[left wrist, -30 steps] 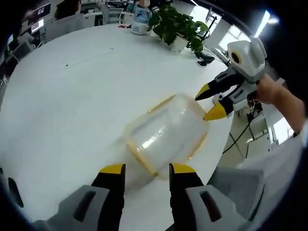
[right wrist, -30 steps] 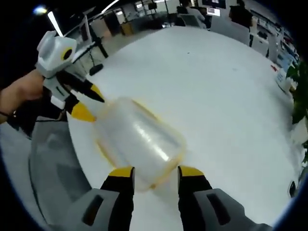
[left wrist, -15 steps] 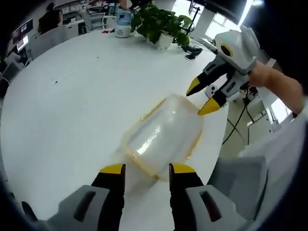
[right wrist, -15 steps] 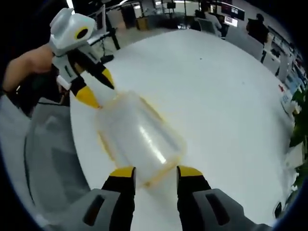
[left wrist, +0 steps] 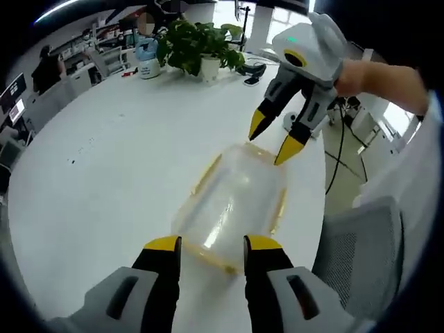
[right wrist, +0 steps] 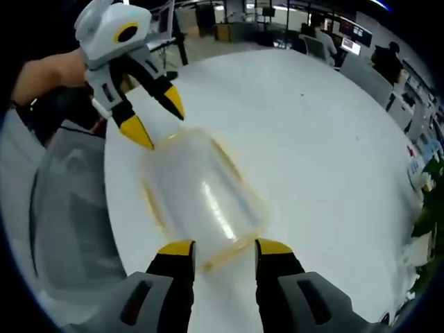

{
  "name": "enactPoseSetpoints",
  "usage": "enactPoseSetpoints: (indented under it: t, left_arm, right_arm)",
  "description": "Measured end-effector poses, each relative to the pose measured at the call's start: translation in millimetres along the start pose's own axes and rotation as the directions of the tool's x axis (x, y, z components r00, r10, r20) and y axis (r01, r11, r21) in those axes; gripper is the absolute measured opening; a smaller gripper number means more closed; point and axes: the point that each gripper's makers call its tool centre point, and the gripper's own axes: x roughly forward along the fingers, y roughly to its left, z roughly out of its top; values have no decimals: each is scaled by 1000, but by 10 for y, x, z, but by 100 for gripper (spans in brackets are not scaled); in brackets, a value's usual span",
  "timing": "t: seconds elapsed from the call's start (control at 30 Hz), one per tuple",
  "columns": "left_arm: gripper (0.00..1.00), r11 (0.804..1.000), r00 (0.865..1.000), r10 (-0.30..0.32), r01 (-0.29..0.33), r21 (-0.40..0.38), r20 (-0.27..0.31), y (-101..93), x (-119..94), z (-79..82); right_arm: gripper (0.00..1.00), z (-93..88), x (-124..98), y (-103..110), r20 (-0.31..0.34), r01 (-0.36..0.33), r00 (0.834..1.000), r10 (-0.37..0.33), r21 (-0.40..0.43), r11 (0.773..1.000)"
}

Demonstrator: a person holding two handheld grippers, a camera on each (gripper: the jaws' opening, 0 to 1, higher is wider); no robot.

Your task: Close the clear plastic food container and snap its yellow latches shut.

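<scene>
Lid looks seated on clear container, yellow latches along rim visible but blurred; snapped or not, cannot tell. Judging from that: closing probably done, latching still open work.

Left gripper view, left to right: white table, potted plant far back, container mid-frame near table edge, grey chair off the edge at right. Left gripper jaws parted, nothing held, tips just short of container's near end. Right gripper at far end, jaws spread, tips just above far rim; touching or not, unclear.

Right gripper view, left to right: chair, left gripper jaws apart over far end, container between both claws, right gripper's own jaws apart at near end, empty.
</scene>
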Motion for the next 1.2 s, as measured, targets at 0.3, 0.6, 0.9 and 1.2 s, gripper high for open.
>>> enactPoseSetpoints:
  t: [0.3, 0.6, 0.9, 1.2]
  left_arm:
    - [36, 999, 1000, -22, 22, 41, 5, -43, 49, 17]
    - [35, 995, 998, -52, 49, 90, 34, -110, 95, 82]
    - [33, 992, 997, -65, 60, 110, 44, -145, 153, 106]
    - [32, 991, 996, -73, 67, 118, 48, -197, 208, 125]
  right_arm:
    - [33, 91, -3, 43, 32, -17, 999, 19, -49, 999]
    - [32, 156, 27, 89, 59, -31, 998, 35, -71, 997]
    - [31, 252, 82, 160, 76, -57, 995, 65, -111, 992]
    - [31, 307, 134, 206, 88, -74, 992, 86, -137, 988]
